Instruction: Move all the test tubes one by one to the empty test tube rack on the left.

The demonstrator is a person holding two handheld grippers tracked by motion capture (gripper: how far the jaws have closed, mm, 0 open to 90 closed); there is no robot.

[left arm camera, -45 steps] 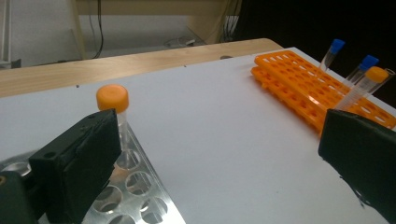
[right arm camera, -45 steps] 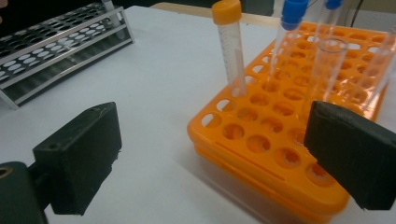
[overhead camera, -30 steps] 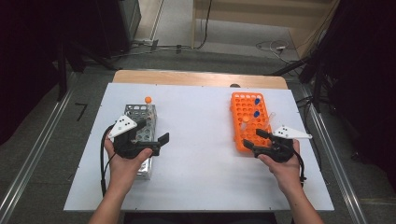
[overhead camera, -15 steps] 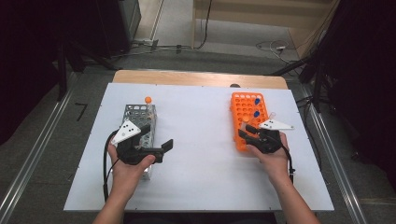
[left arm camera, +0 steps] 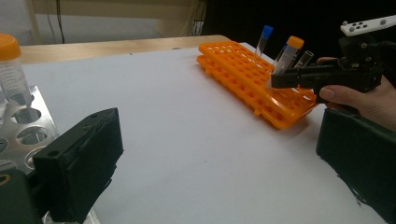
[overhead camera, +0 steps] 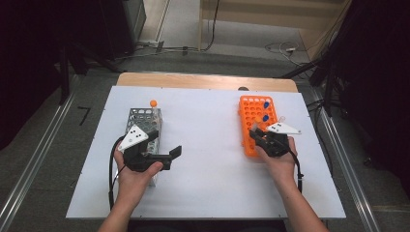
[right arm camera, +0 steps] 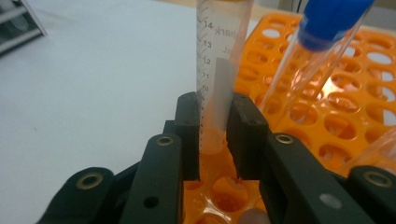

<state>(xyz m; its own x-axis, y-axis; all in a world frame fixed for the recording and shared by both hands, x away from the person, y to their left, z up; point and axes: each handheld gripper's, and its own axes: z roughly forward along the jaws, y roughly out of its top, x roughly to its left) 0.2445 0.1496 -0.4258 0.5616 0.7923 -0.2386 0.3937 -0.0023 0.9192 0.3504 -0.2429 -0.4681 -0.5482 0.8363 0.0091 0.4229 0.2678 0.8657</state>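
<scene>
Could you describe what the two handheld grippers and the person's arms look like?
Both grippers, left gripper and right gripper, are black with blocky jaws showing brass-coloured pivot pins. Each carries a light three-cornered plate dotted with dark marks, and a black cable trails from it. The forearms are bare, no sleeves.

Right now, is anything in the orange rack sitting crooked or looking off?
Yes. The blue-capped tube leans at a slant in the orange rack rather than standing straight. The tube in the right claw looks upright. No spill or damage shows.
</scene>
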